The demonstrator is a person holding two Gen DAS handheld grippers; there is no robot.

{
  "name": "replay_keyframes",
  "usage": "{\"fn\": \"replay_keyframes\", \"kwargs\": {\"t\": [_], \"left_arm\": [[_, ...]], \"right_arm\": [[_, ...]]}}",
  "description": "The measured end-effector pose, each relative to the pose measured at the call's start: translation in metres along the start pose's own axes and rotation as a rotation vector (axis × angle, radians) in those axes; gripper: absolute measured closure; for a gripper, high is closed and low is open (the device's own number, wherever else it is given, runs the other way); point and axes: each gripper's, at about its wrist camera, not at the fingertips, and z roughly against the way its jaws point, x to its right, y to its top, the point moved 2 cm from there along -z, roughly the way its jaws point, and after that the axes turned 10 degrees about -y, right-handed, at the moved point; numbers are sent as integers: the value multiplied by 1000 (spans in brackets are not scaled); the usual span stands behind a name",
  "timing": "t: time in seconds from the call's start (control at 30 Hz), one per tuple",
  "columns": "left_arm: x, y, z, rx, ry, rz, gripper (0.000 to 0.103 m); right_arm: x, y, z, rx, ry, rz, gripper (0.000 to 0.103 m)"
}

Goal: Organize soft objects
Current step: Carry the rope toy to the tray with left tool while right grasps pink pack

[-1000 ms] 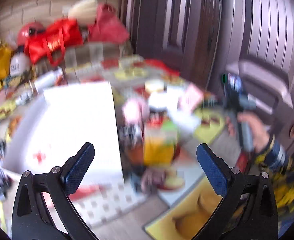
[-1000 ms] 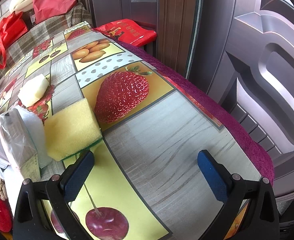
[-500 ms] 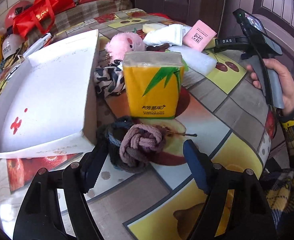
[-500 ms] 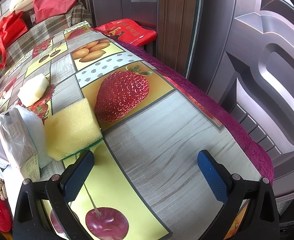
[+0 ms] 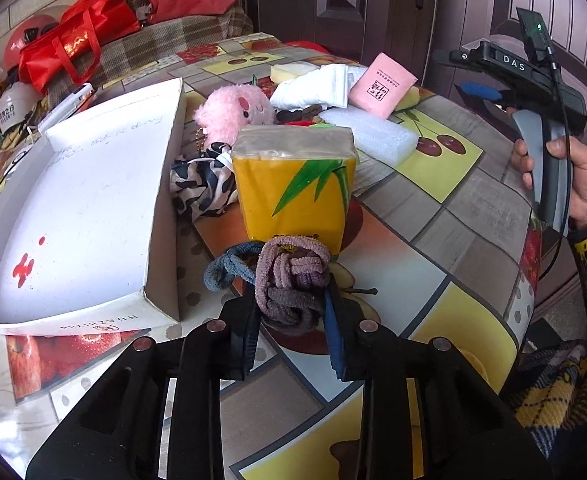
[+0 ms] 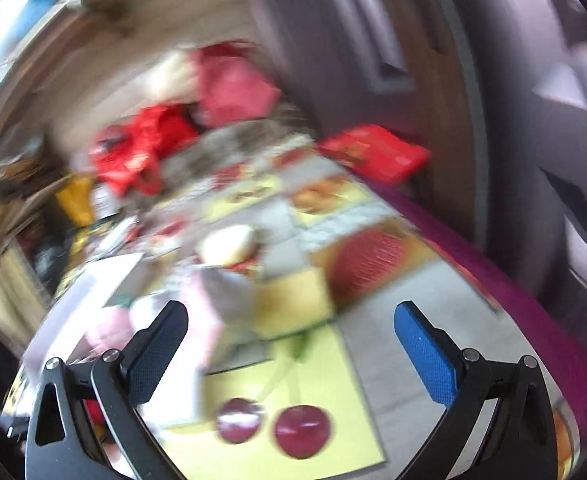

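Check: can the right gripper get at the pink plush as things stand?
Probably yes. The right gripper is open and empty, and the pink plush sits exposed from above, though the tissue pack and white cloth crowd it.

The bench (image 5: 445, 240) wore a fruit-printed oilcloth. On it lay a white cardboard box (image 5: 77, 208), a yellow tissue pack (image 5: 297, 188) standing upright, a knot of hair ties (image 5: 289, 280) just before it, a pink plush toy (image 5: 237, 108), a spotted cloth (image 5: 201, 184), a white foam block (image 5: 373, 132) and a yellow sponge (image 6: 293, 304).
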Motion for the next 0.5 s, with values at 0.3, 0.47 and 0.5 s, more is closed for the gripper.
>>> {"fn": "replay_keyframes", "kwargs": {"t": [0.3,0.47,0.5], "left_arm": [[-10,0,12,74,-56,56,75],[-13,-1,18,112,-91,77,75],[-13,-1,20,121,-94,81,76]], "right_arm": [[-37,-14,-58,-303,207,-80,11],[-42,-11,-74,-340,209,-129,53],[-43,-13,-77,-364,217,-135,70]]}}
